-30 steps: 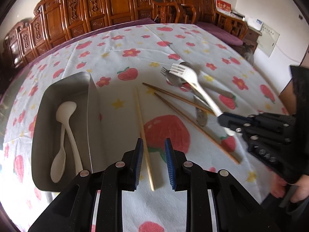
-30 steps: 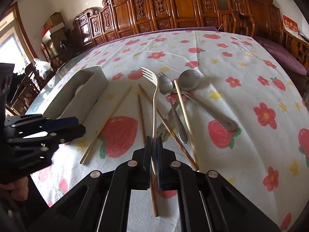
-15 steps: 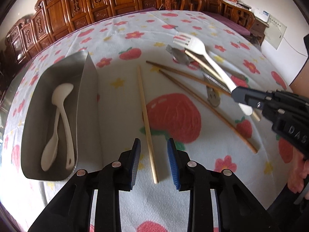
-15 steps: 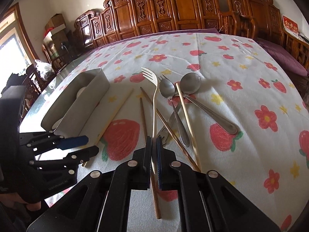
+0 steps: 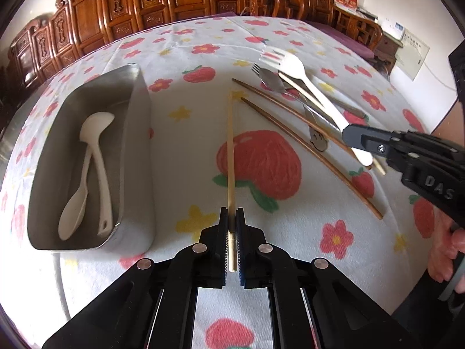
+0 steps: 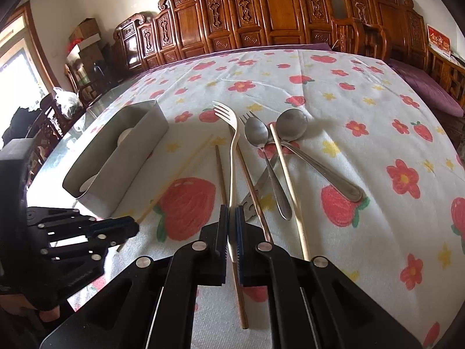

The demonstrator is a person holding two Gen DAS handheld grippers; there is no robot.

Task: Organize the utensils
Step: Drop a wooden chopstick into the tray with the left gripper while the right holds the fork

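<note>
Left hand-held gripper point(image 5: 231, 229) at bottom center is clamped tight on the near end of a pale chopstick point(image 5: 230, 151). Right hand-held gripper point(image 6: 231, 221) is pinched on the white fork point(image 6: 232, 151) handle. Metal tray point(image 5: 139, 133) at left of frame sits on the bench point(image 5: 180, 43), holding two white spoons point(image 5: 96, 157).

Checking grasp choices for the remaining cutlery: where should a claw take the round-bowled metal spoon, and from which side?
Grip the round-bowled metal spoon near its free handle end, coming from above at the right. That end lies flat on the tablecloth with nothing across it, while the pale chopstick crosses the neck by the bowl.
</note>
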